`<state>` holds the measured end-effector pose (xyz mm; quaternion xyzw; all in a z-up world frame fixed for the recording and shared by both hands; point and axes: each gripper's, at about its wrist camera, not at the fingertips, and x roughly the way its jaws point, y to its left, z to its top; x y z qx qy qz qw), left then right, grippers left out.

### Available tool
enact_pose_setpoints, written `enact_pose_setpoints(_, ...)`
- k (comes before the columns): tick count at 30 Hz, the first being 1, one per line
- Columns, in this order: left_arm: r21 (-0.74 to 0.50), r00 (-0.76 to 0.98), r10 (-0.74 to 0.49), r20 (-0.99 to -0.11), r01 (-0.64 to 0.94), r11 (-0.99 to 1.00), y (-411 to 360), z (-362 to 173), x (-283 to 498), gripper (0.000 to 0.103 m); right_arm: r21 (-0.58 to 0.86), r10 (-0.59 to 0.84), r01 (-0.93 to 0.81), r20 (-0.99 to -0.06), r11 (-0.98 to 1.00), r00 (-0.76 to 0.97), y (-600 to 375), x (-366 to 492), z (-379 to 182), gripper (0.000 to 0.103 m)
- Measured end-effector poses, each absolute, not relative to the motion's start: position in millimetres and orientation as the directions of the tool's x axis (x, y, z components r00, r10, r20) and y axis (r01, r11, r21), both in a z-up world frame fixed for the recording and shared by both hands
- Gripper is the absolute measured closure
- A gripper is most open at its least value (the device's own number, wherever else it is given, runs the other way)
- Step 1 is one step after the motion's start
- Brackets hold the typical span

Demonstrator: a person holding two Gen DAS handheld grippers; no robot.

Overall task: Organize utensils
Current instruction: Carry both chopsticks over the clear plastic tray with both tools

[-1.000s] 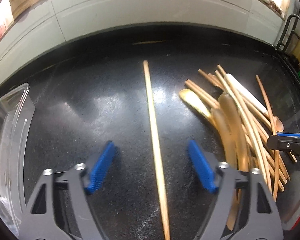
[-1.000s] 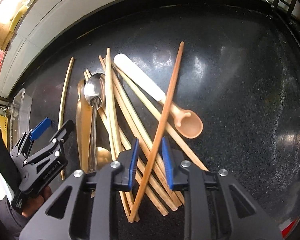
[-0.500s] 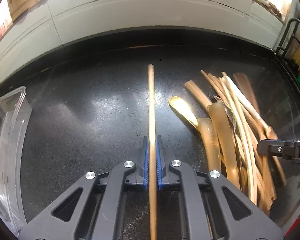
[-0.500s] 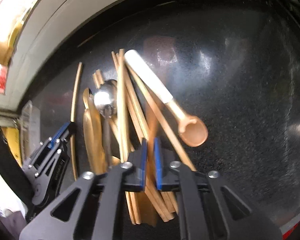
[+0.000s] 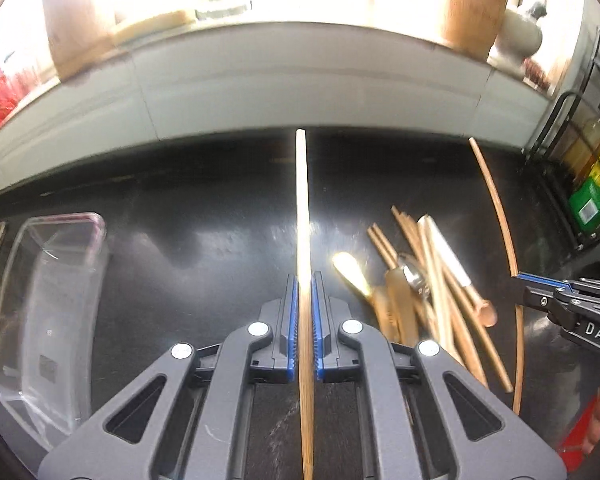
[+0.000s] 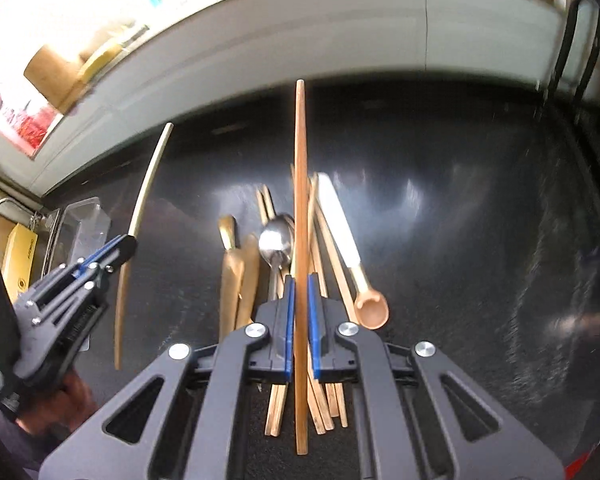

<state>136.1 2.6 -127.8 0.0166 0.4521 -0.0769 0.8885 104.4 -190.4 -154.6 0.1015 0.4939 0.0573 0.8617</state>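
Chopsticks, 1 in each of my grippers. My left gripper (image 5: 304, 320) is clamped on a pale chopstick (image 5: 302, 208), its blue pads pressed against both sides of the shaft, which runs straight toward 12 o'clock in the left wrist view with its tip near the far edge of the black counter (image 5: 204, 208). My right gripper (image 6: 300, 320) is clamped the same way on a darker, reddish chopstick (image 6: 299, 184), which also points to 12 o'clock in the right wrist view and sticks out behind the pads toward 6 o'clock.

The rest of the utensil pile (image 6: 292, 248) lies on the counter directly beneath my right gripper: several more chopsticks, a metal spoon (image 6: 276, 240), 2 tan flat pieces at about 9 o'clock of the spoon, and a white-handled wooden spoon (image 6: 370, 312) whose bowl sits at 3 o'clock of my right pads. From the left wrist view that same pile is at 3 o'clock of my left gripper, apart from it.

A clear plastic container (image 5: 48, 312) sits at 9 o'clock in the left wrist view, near the counter's left edge. A black wire rack (image 5: 572, 168) with bottles stands at 2 o'clock. White tiles (image 5: 300, 88) back the counter at 12 o'clock
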Motion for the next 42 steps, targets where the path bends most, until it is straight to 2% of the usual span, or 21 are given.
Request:
enact_pose_setpoints(8, -0.02, 0.63, -0.088, -0.772, 0.114, 0.993, 14, -66, 88, 0.097, 0.18, 0.172, -0.047, -0.779, 0.982, 0.603, -181, 58, -111, 0.096)
enact_pose_setpoints(14, 0.001, 0.656, -0.062, -0.752, 0.095, 0.995, 18, -43, 51, 0.097, 0.163, 0.17, -0.071, -0.747, 0.984, 0.642, -175, 30, -95, 0.096)
enact_pose_setpoints(29, 0.002, 0.671, -0.037, -0.741, 0.058, 0.998, 50, -34, 21, 0.097, 0.145, 0.173, -0.098, -0.727, 0.985, 0.664, -141, 3, -82, 0.096)
enact_pose_setpoints(42, 0.003, 0.652, 0.125, -0.748, -0.186, 0.983, 166, -34, 11, 0.097, 0.129, 0.311, -0.329, -0.742, 0.935, 0.594, -23, 37, -81, 0.096)
